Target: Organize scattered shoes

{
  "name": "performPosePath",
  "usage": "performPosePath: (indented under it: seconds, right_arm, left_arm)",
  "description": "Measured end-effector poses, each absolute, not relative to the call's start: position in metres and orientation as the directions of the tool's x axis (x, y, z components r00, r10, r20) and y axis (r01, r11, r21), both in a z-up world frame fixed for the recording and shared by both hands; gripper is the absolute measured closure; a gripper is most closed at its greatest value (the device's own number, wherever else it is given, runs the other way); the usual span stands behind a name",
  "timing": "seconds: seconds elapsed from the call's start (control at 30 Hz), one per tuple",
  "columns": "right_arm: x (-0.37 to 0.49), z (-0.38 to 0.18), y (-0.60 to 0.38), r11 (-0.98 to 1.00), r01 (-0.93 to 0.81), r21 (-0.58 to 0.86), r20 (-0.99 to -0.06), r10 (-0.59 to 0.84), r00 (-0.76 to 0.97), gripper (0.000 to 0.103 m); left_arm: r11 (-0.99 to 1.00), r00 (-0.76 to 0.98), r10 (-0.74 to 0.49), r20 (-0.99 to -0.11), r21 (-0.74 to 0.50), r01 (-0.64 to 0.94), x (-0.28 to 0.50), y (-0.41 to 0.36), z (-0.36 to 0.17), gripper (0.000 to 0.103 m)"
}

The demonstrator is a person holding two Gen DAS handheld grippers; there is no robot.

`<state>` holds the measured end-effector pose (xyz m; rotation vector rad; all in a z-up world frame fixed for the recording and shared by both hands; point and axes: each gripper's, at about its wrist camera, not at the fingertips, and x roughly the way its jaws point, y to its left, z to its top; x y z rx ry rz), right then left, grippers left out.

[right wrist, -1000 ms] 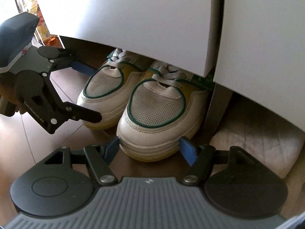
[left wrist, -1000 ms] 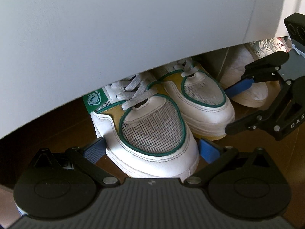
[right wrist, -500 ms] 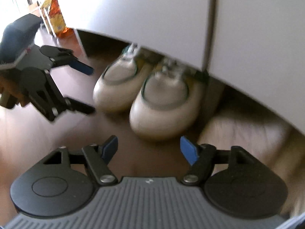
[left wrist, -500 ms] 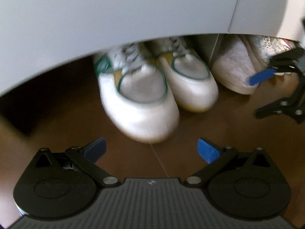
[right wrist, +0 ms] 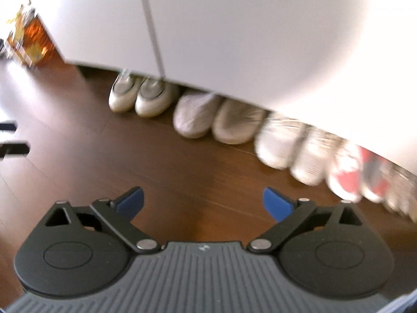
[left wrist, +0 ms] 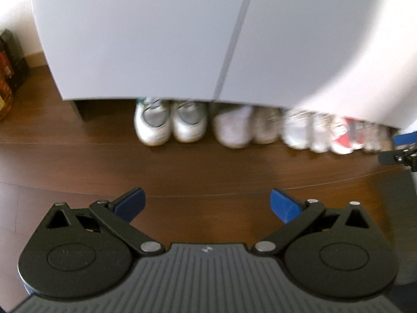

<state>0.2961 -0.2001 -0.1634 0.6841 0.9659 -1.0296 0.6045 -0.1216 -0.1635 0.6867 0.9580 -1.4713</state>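
White-green sneakers (left wrist: 170, 126) side by side, toes toward camera, heels under cabinet (left wrist: 146, 39)

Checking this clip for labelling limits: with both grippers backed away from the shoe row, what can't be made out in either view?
- Heels and backs of every shoe, e.g. the green-trimmed pair: hidden under the white cabinet in both views.
- The shoes at the row's right end: motion-blurred; pairing and count unclear.
- The right gripper in the left wrist view: cut off by the frame edge.
- The orange items beside the cabinet: blurred, unidentifiable.
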Motion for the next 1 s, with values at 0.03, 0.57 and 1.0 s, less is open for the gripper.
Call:
performPosePath:
  seconds: [0.03, 0.57, 1.0]
  right_arm:
    - [0.293, -0.152, -0.199, 0.362, 0.932, 0.032, -0.900, -0.395, 0.184, 0.001]
    - [0.144, 0.042, -0.052, 0.082, 0.994, 0.072, -0.885, -0.454, 0.102, 0.001]
    - [0.156, 0.110, -0.022, -0.064, 0.994, 0.083, -0.859, -0.510, 0.039, 0.001]
  left_arm:
    - [0.012, -0.126, -0.501, -0.856, -0.153, 0.988, 0.590, -0.109, -0.140, 0.000]
    - [0.008, -0.048, -0.519, -0.854, -0.061, 0.998, 0.443, 0.032, 0.026, 0.000]
    - [-0.105, -0.053, -0.501, -0.864, 0.000, 0.994, 0.460, 0.035, 0.078, 0.000]
